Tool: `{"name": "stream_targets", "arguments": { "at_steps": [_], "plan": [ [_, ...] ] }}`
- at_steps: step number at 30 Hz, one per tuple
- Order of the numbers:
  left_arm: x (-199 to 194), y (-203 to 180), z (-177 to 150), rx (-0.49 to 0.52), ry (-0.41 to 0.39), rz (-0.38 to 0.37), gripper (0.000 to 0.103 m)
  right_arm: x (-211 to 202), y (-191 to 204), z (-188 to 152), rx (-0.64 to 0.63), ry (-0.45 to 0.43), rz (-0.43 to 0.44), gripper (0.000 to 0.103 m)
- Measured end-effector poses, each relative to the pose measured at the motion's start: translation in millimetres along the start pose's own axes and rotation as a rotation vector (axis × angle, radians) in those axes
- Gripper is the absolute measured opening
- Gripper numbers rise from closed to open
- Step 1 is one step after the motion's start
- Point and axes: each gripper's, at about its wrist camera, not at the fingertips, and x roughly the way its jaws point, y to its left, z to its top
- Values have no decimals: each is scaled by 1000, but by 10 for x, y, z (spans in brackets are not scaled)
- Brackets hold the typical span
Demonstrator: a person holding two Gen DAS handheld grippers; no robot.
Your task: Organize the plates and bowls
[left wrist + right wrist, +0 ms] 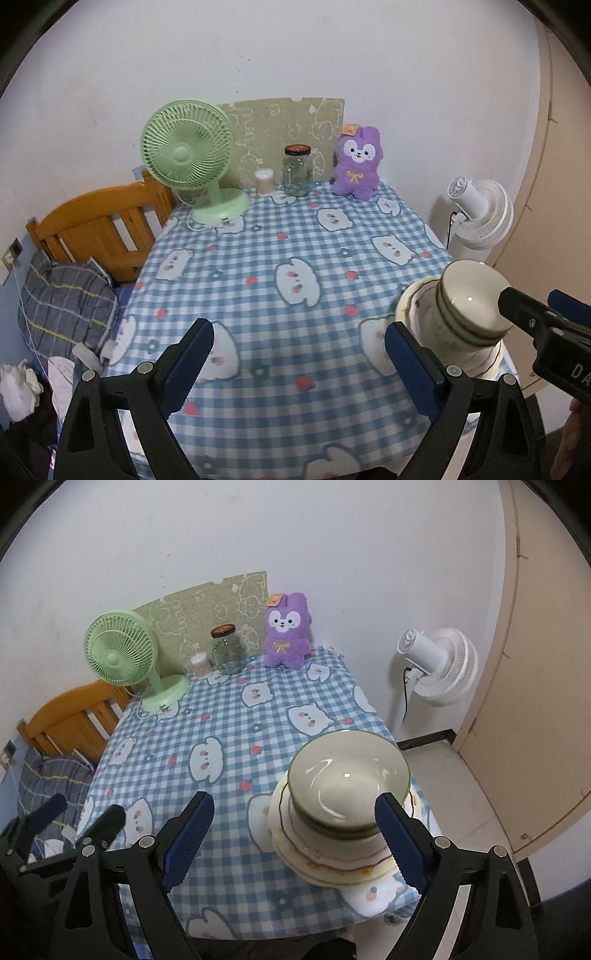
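Covering most of the scene, the checked tabletop [229, 738] lies bare across its middle, leaving wide room for moving. Stacked plates [332, 860] with nested bowls [347, 779] on top sit at the near right corner, close to the edge; a careless nudge there could tip the pile off the side. The right claw [295, 840] and left claw [299, 363] both stand apart, holding nothing.

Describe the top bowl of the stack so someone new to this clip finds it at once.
Start at the blue checked tablecloth and go to its near right corner, where dishes sit stacked on cream plates. The top bowl is pale inside with a dark green rim, the highest piece in the stack; the plates under it are wider and flatter.
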Motion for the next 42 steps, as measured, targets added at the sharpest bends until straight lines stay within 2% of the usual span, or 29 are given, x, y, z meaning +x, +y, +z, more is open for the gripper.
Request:
{"name": "stream_targets", "arguments": {
  "at_steps": [8, 14, 19, 24, 42],
  "plan": [
    [-87, 231, -273, 32, -27, 9, 95, -66, 171, -349, -37, -7, -35, 91],
    [-89, 319, -521, 42, -46, 30, 95, -26, 220, -589, -80, -26, -16, 91],
    [-50, 353, -683, 12, -50, 75, 95, 56, 163, -687, -80, -42, 16, 91],
    [-5, 337, -826, -23, -50, 61, 95, 123, 136, -800, -94, -32, 27, 91],
    [-56, 144, -852, -2, -107, 76, 97, 208, 41, -889, -76, -25, 40, 91]
  ]
}}
